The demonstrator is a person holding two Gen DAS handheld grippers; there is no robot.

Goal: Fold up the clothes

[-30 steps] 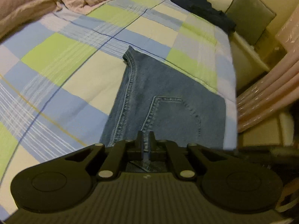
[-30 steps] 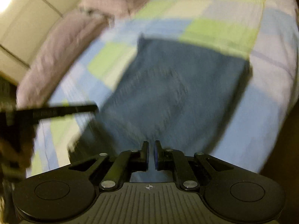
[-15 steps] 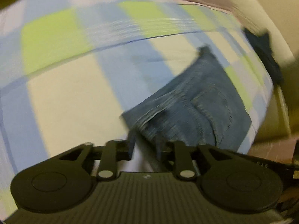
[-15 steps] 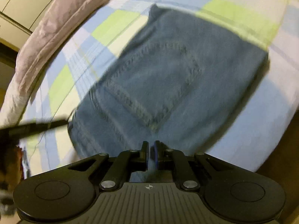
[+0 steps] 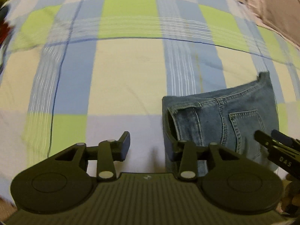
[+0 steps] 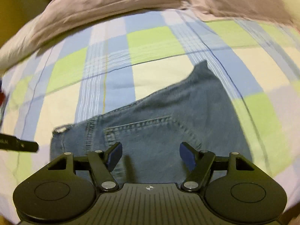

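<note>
Change: both claws, pinched nearly together half a second ago, now stand spread wide with nothing between their fingers.
Left wrist view, left claw: wide open, empty, held above the checked blue, green and cream bedsheet; its right finger overlaps the near left corner of the folded blue denim jeans.
Left wrist view, jeans: lying flat on the bedsheet, back pocket up, waistband opening toward the left claw.
Left wrist view, right claw: enters beyond the jeans' right edge.
Right wrist view, right claw: wide open, empty, above the jeans.
Right wrist view, mauve-grey pillows: past the jeans, at the bedsheet's far edge.
</note>
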